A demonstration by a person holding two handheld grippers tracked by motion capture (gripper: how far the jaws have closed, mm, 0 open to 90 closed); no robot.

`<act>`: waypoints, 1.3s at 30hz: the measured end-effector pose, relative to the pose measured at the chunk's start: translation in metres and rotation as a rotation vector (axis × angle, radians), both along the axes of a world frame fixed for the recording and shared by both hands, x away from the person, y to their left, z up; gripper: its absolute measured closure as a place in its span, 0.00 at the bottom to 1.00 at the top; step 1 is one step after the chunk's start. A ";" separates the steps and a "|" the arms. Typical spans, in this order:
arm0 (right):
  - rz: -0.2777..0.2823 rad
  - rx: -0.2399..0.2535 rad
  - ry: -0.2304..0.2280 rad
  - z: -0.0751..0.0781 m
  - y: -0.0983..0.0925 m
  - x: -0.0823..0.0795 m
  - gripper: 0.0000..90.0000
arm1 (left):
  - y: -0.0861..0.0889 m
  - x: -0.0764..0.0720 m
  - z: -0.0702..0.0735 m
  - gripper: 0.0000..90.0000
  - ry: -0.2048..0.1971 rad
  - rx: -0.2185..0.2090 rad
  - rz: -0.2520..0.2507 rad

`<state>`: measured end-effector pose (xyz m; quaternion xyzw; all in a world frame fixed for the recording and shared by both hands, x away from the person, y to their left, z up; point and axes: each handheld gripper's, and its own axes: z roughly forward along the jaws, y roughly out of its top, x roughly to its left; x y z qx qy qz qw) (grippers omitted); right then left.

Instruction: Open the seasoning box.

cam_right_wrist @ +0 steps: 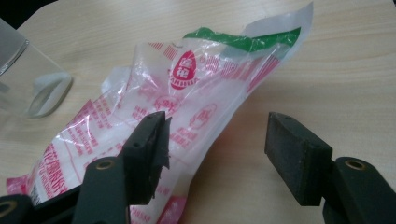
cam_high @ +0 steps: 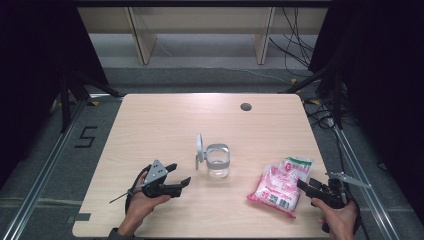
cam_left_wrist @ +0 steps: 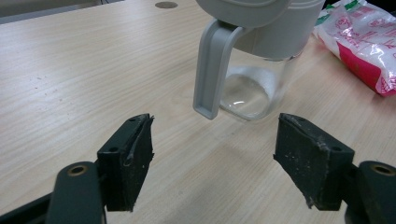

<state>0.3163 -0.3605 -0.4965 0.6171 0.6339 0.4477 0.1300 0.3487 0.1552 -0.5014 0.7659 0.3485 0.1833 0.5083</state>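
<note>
A clear glass jar (cam_high: 218,162) with a grey collar stands mid-table, its grey lid (cam_high: 199,147) flipped up on its left side. My left gripper (cam_high: 181,173) rests open to the lower left of it. In the left gripper view the jaws (cam_left_wrist: 212,149) stand wide apart, facing the jar (cam_left_wrist: 254,88) and its grey hanging lid arm (cam_left_wrist: 210,70), with nothing between them. A pink, white and green plastic bag (cam_high: 280,185) of white grains lies flat at the right. My right gripper (cam_high: 304,185) is open at the bag's right edge; its left jaw hovers over the bag (cam_right_wrist: 196,93).
The light wooden table (cam_high: 160,120) has a round grey grommet (cam_high: 245,106) near its far edge. Its right edge runs close beside my right hand. Cables and dark stands crowd the floor beyond the table's right side.
</note>
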 end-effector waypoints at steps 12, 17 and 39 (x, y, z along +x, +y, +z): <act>0.050 -0.003 0.050 -0.007 0.015 0.026 0.45 | -0.001 0.000 0.000 0.30 -0.004 0.002 -0.010; 0.064 -0.002 0.078 -0.008 0.021 0.033 0.49 | -0.001 0.000 0.000 0.30 -0.003 0.003 -0.009; 0.100 -0.100 0.008 -0.012 0.015 0.043 0.91 | -0.001 0.000 0.001 0.30 -0.005 0.000 -0.009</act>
